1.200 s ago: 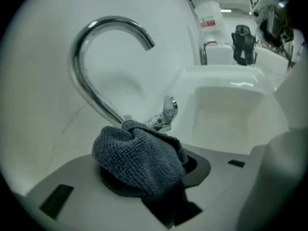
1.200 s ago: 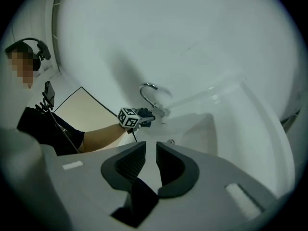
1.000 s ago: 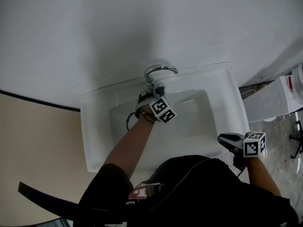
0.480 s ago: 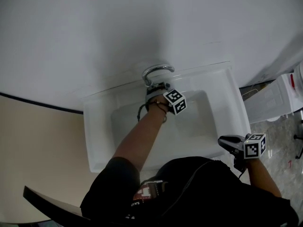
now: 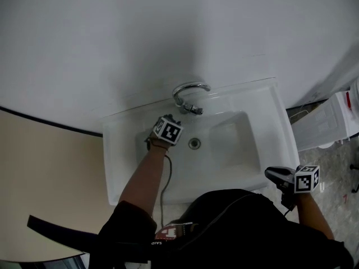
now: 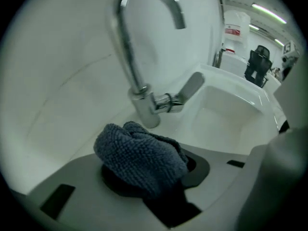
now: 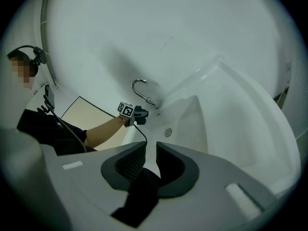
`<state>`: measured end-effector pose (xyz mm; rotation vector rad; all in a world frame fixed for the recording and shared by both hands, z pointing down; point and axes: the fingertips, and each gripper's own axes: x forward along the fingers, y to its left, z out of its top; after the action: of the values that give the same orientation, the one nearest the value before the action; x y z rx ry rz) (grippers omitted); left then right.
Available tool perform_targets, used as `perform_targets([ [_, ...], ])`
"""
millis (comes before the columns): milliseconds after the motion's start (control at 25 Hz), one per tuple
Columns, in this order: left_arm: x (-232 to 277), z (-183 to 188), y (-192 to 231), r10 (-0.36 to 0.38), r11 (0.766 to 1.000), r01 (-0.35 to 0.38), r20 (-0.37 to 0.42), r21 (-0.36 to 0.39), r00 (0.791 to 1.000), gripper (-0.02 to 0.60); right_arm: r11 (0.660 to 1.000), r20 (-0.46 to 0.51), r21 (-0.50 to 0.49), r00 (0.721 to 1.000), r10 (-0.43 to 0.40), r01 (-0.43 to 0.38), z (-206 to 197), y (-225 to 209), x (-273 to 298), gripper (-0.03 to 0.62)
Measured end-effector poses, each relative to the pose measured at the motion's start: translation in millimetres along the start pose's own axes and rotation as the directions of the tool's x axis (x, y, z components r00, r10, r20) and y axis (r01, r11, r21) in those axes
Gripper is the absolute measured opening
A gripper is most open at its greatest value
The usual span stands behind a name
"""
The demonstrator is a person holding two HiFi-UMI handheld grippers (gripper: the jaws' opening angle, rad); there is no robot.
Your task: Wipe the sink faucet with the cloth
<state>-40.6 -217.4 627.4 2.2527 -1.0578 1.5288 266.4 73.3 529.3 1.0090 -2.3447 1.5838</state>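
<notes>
Left gripper (image 5: pixel 159 124), its jaws just closing on a bunched cloth (image 6: pixel 139 158), has moved left off the faucet (image 6: pixel 144 110). Right gripper (image 7: pixel 150 150), jaws slightly apart and empty, sits at the sink (image 5: pixel 263 111) front-right rim.

Washroom, shown by a white sink (image 5: pixel 114 162) and chrome faucet (image 5: pixel 185 89).

left arm: stretched forward | left gripper (image 5: pixel 164 130): tilted steeply down, jaws just been closing, clamped on bunched cloth (image 6: pixel 139 154) | right gripper (image 7: pixel 150 154): near body, jaws slightly apart, empty
</notes>
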Motion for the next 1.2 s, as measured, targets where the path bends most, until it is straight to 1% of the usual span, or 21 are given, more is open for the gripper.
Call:
perform_targets([
  [40,6.6,-2.7,16.2,0.015,1.0,-0.015,-0.014,-0.011,1.0,0.144,1.0,-0.005,0.003,1.0,-0.004,0.004,-1.1,0.9,2.3,0.067],
  [80,13.7,-1.5,28.3,0.03,1.0,-0.03,-0.026,-0.001,0.999,0.144,1.0,-0.011,0.004,1.0,-0.006,0.006,-2.2,2.8,5.2,0.067],
  [160,28.4,9.7,40.8,0.049,0.998,-0.047,-0.043,0.048,0.998,0.146,1.0,-0.026,-0.006,1.0,-0.009,0.009,-4.1,8.3,12.0,0.067],
  [240,44.9,22.9,39.3,0.047,0.993,-0.04,-0.062,0.113,0.997,0.146,1.0,-0.039,-0.015,0.999,-0.016,0.016,-6.4,14.0,17.6,0.067],
  [280,53.5,26.8,35.9,0.053,0.986,-0.039,-0.081,0.164,0.995,0.146,1.0,-0.044,-0.017,0.999,-0.023,0.022,-7.8,16.0,18.9,0.067],
  [360,66.5,27.3,30.7,0.086,0.963,-0.047,-0.135,0.265,0.987,0.146,0.999,-0.049,-0.017,0.998,-0.038,0.037,-9.9,17.6,18.8,0.067],
  [400,68.8,25.9,29.8,0.095,0.956,-0.047,-0.156,0.289,0.983,0.146,0.999,-0.047,-0.013,0.998,-0.043,0.043,-10.6,17.4,17.7,0.067],
  [440,67.8,25.6,29.1,0.091,0.955,-0.039,-0.164,0.295,0.982,0.146,0.999,-0.043,-0.007,0.998,-0.047,0.047,-11.0,16.7,16.2,0.067],
  [600,42.3,42.5,23.7,0.006,0.972,0.022,-0.117,0.235,0.993,0.144,0.998,-0.032,0.01,0.998,-0.056,0.056,-10.6,10.4,11.7,0.067],
  [640,34.3,48.4,23.2,0.002,0.973,0.022,-0.105,0.23,0.994,0.144,0.998,-0.033,0.011,0.998,-0.054,0.054,-9.6,10.0,12.6,0.067],
  [760,19.0,55.7,23.0,0.022,0.968,0.002,-0.093,0.25,0.995,0.144,0.999,-0.039,-0.007,0.999,-0.032,0.032,-3.9,13.5,20.9,0.067],
  [800,16.3,56.4,23.3,0.011,0.97,0.01,-0.086,0.245,0.996,0.144,1.0,-0.039,-0.019,0.999,-0.024,0.023,-0.9,15.2,23.9,0.067],
  [880,11.9,57.8,26.4,-0.046,0.978,0.055,-0.048,0.2,0.998,0.144,0.999,-0.032,-0.037,0.999,-0.018,0.017,5.9,16.9,26.3,0.067],
  [920,9.2,57.9,29.9,-0.086,0.983,0.087,-0.017,0.16,0.996,0.144,0.999,-0.025,-0.039,1.0,-0.02,0.019,9.0,16.9,25.3,0.067],
  [960,5.4,56.9,32.5,-0.136,0.986,0.133,0.025,0.103,0.99,0.145,0.999,-0.015,-0.038,1.0,-0.022,0.021,11.3,17.0,22.9,0.067],
  [1000,-1.2,55.8,32.4,-0.201,0.979,0.2,0.087,0.026,0.976,0.146,0.999,-0.006,-0.036,1.0,-0.024,0.024,12.4,17.1,18.9,0.067],
  [1040,-13.1,57.2,31.7,-0.263,0.959,0.277,0.176,-0.06,0.949,0.146,0.999,0.003,-0.033,1.0,-0.025,0.025,12.2,17.2,14.1,0.067],
  [1080,-29.6,62.3,33.5,-0.301,0.925,0.352,0.285,-0.145,0.91,0.146,0.999,0.01,-0.028,1.0,-0.025,0.025,11.4,17.0,9.4,0.067],
  [1120,-46.4,69.2,37.9,-0.315,0.882,0.419,0.389,-0.217,0.865,0.146,1.0,0.016,-0.019,1.0,-0.025,0.025,10.7,15.8,6.0,0.067],
  [1160,-57.8,75.2,42.3,-0.319,0.838,0.474,0.463,-0.271,0.827,0.146,1.0,0.022,-0.008,0.999,-0.023,0.023,10.4,13.8,4.8,0.067],
  [1200,-61.7,79.0,44.3,-0.326,0.803,0.513,0.497,-0.303,0.804,0.146,1.0,0.027,0.005,0.999,-0.021,0.021,10.5,11.1,5.6,0.067],
])
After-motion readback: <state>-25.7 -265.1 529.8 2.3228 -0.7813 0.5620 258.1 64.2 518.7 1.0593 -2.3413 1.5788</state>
